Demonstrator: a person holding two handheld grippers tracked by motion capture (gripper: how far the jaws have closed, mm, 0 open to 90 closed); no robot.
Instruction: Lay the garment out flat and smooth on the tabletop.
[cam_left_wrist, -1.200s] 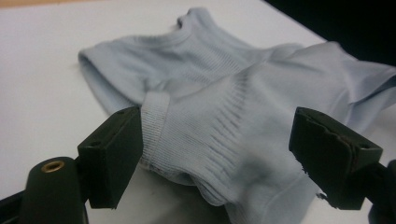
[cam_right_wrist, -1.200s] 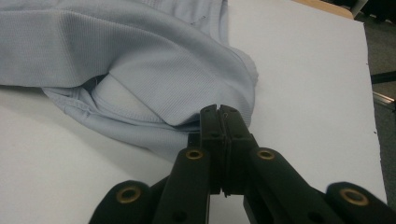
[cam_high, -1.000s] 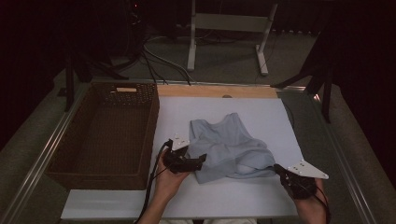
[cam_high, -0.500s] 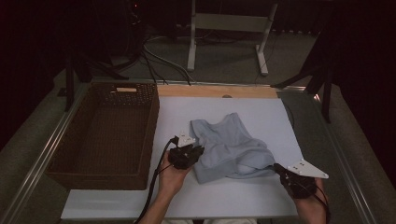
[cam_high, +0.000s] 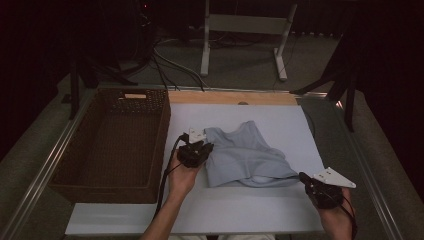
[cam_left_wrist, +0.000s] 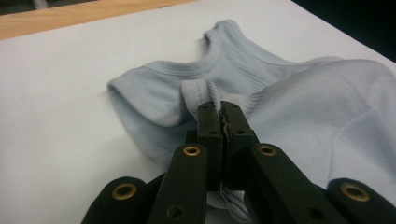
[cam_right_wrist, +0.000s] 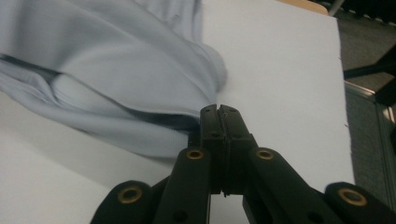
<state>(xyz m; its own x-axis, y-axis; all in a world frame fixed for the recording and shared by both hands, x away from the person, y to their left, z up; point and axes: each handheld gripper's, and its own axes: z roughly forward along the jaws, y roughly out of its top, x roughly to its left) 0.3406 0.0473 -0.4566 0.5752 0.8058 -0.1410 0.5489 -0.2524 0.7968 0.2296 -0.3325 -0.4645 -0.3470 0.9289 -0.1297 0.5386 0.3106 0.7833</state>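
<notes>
On the white table (cam_high: 250, 210), my tools:
Left gripper (cam_left_wrist: 220, 112): just clamped onto the shirt's (cam_high: 247, 157) ribbed edge.
Right gripper (cam_right_wrist: 219, 113): pinching the shirt's hem.

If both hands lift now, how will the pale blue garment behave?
Probably floppy: the pale blue garment lies crumpled in soft folds on the white board. It looks thin and ribbed, so likely light. With the left gripper pinching a rolled hem, the rest would likely sag and drape, not roll or tip.
</notes>
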